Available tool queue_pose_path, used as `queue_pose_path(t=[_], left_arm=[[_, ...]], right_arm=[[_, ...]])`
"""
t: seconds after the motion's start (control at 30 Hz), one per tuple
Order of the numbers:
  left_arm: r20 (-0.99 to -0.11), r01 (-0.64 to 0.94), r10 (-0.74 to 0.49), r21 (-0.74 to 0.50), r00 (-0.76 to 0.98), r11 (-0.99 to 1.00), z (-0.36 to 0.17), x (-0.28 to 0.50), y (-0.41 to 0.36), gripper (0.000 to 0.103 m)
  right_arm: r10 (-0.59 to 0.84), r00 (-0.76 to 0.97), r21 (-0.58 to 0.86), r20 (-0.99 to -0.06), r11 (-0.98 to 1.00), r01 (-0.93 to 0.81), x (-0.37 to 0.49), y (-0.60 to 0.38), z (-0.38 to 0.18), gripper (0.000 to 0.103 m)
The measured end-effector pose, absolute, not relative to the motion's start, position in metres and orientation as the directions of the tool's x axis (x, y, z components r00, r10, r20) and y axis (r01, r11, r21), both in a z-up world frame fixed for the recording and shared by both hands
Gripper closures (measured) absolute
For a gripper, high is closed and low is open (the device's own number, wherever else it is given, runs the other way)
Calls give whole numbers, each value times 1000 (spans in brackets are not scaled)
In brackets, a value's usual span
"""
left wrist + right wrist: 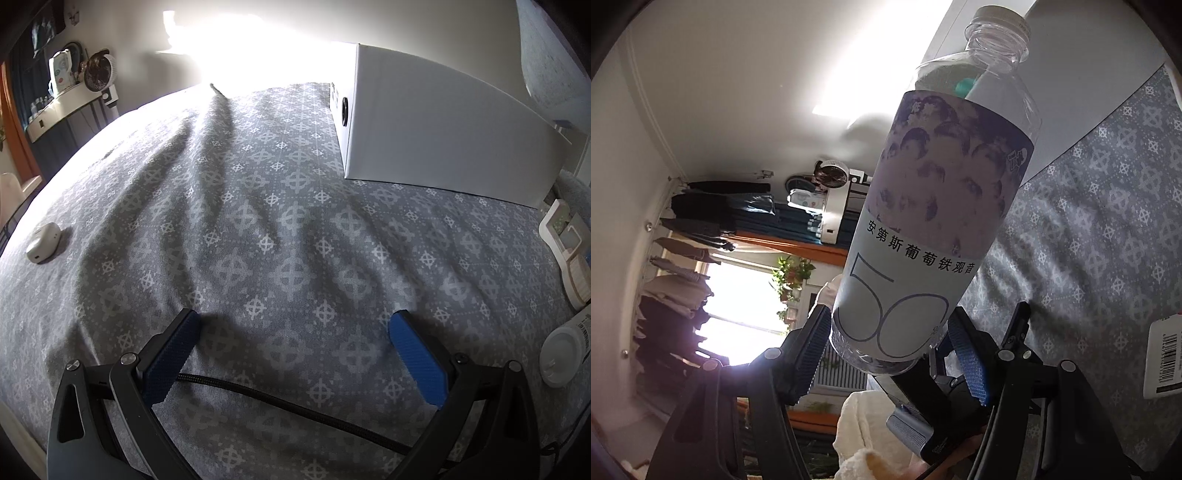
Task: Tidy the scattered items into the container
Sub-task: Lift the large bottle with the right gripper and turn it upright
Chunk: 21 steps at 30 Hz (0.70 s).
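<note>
1. Grey patterned bedspread (258, 229) fills pretty much everything under my left gripper (295, 354), wrinkles and all.
2. Far left on that bedspread there's a small white earbud-style case (43, 242), well apart from everything else.
3. My left gripper is angled down at the fabric, blue pads (173, 354) spread wide with nothing between them, just bare cloth and a black braided cable (288, 402) running across behind the fingers. So that one's released and holding nothing.
4. Up and to the right sits the white box (436, 125), closed side facing me, resting on the bedspread. I can't see into it from here.
5. At the right edge of the left view there's a white round cap (561, 354) on something with a barcode label, plus a cream plastic holder (565, 236) just above it.
6. Over on my right gripper (892, 350), the camera is rolled sideways, so the room looks tipped over. It points roughly level across the room.
7. That gripper is clamped on the clear plastic bottle (942, 206), pads pressing its lower end on both sides, cap end sticking out away from me. The bottle is up off the bedspread, which shows at the right of that view.
8. A white barcoded label (1163, 362) pokes in at the right edge there.
</note>
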<state>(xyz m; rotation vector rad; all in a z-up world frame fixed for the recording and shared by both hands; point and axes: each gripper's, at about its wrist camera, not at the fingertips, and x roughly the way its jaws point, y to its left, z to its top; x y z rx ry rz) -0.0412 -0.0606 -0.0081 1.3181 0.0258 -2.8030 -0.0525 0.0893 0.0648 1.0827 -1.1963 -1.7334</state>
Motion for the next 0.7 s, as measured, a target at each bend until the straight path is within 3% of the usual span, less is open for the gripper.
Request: queue_pose_path(t=[0.43,0.7], left_arm=[[-770,47,-34,6,-637,-999,-8,-41,-61,0],[-770,46,-37,10,-637,-999,-6,-41,-62,0]], right_arm=[[-923,-364,958,-121,-204,199,-37,108,88,41],[-929,-348,968,-123,-190,165,-35,123,75,46]])
